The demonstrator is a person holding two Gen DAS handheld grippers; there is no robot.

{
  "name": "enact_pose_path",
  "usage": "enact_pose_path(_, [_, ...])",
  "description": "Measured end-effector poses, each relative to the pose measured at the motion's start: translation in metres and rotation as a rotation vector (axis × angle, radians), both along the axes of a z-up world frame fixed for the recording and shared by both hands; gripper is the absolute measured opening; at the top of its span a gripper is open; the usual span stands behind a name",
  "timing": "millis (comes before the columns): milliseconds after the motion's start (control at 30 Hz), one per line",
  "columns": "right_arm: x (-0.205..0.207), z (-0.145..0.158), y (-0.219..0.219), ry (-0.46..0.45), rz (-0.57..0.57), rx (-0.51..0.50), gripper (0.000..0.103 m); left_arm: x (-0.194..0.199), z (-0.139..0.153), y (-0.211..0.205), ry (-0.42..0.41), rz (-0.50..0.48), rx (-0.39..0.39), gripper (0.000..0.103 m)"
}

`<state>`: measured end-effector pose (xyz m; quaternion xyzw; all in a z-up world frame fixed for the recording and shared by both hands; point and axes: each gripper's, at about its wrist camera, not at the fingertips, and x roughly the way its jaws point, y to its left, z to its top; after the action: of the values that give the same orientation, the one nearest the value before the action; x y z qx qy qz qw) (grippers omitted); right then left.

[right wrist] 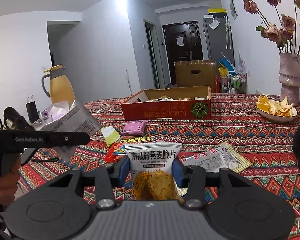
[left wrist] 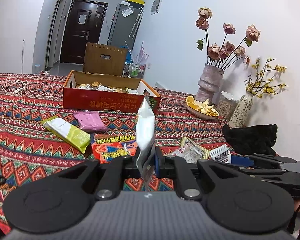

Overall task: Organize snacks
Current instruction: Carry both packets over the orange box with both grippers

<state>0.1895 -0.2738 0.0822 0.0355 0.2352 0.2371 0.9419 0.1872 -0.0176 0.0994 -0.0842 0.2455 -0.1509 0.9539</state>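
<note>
Left wrist view: my left gripper [left wrist: 146, 160] is pinching a silver foil packet [left wrist: 145, 128] edge-on, so it stands upright between the pads, clear of the patterned tablecloth [left wrist: 30, 140]. The open red cardboard box [left wrist: 110, 100] lies far ahead, already part-filled; a yellow-green packet [left wrist: 68, 133], a pink packet [left wrist: 90, 121] and a red packet [left wrist: 112, 147] lie loose on the cloth, nearer than the box.

Right wrist view: my right gripper [right wrist: 152, 170] is clamped across the sides of an oat crisps packet [right wrist: 153, 168], label facing me. A flat clear-and-yellow packet [right wrist: 216, 157] lies just right. The box sits far ahead, where I judge both go.
</note>
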Motion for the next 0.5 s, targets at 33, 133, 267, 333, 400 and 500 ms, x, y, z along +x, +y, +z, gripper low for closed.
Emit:
enact_pose_path(33, [0.006, 0.001, 0.0, 0.002, 0.001, 0.002, 0.044, 0.005, 0.001, 0.0, 0.001, -0.001, 0.001, 0.012])
enact_pose_path(133, [0.026, 0.003, 0.001, 0.002, 0.006, -0.001, 0.044, 0.029, 0.004, 0.001, 0.004, -0.011, 0.001, 0.012])
enact_pose_path(267, [0.062, 0.015, 0.005, -0.023, 0.02, -0.023, 0.044, 0.076, 0.016, 0.004, -0.011, -0.034, 0.007, 0.012])
enact_pose_path(333, [0.084, 0.024, 0.008, -0.042, 0.034, -0.028, 0.044, 0.104, 0.022, 0.004, -0.018, -0.046, 0.009, 0.012])
enact_pose_path(400, [0.111, 0.032, 0.011, -0.064, 0.04, -0.041, 0.044, 0.136, 0.026, 0.004, -0.026, -0.057, 0.024, 0.012])
enact_pose_path(500, [0.156, 0.04, 0.015, -0.084, 0.043, -0.054, 0.044, 0.185, 0.028, 0.001, -0.029, -0.065, 0.041, 0.012])
